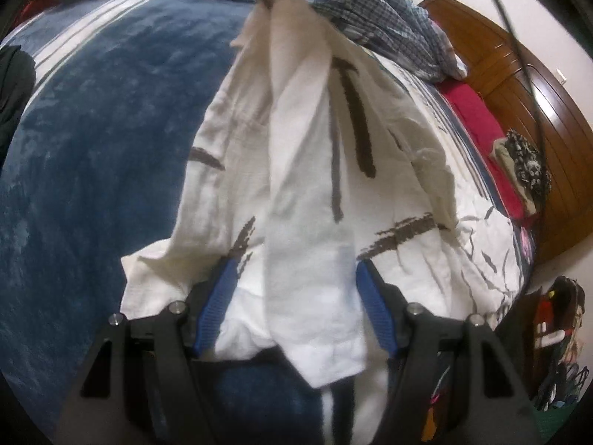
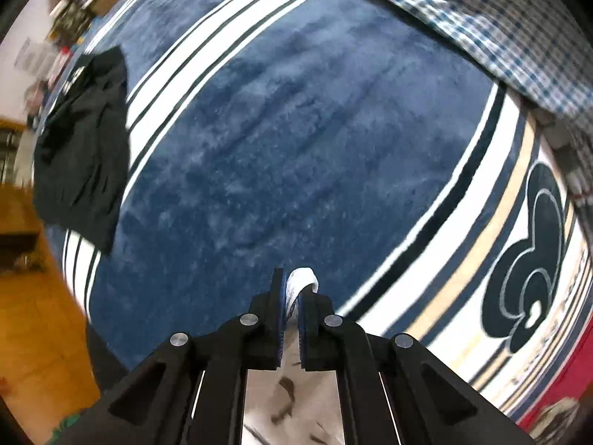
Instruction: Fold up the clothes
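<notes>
A white shirt (image 1: 307,185) with dark brush-stroke marks stretches from the top of the left wrist view down over the bed toward the camera. Its upper end is bunched at a dark shape on the frame's top edge. My left gripper (image 1: 296,304) stands open. A strip of the shirt lies loosely between its blue pads (image 1: 218,307), which do not press on it. In the right wrist view my right gripper (image 2: 294,296) points down at the bed. It is shut on a small fold of the white shirt (image 2: 304,278), and more of that cloth hangs below it.
A blue blanket (image 2: 296,148) with white stripes covers the bed. A plaid shirt (image 1: 389,18) lies crumpled at the far side and a black garment (image 2: 85,148) at the blanket's left edge. A wooden headboard (image 1: 519,85) and red bedding (image 1: 478,122) are at the right.
</notes>
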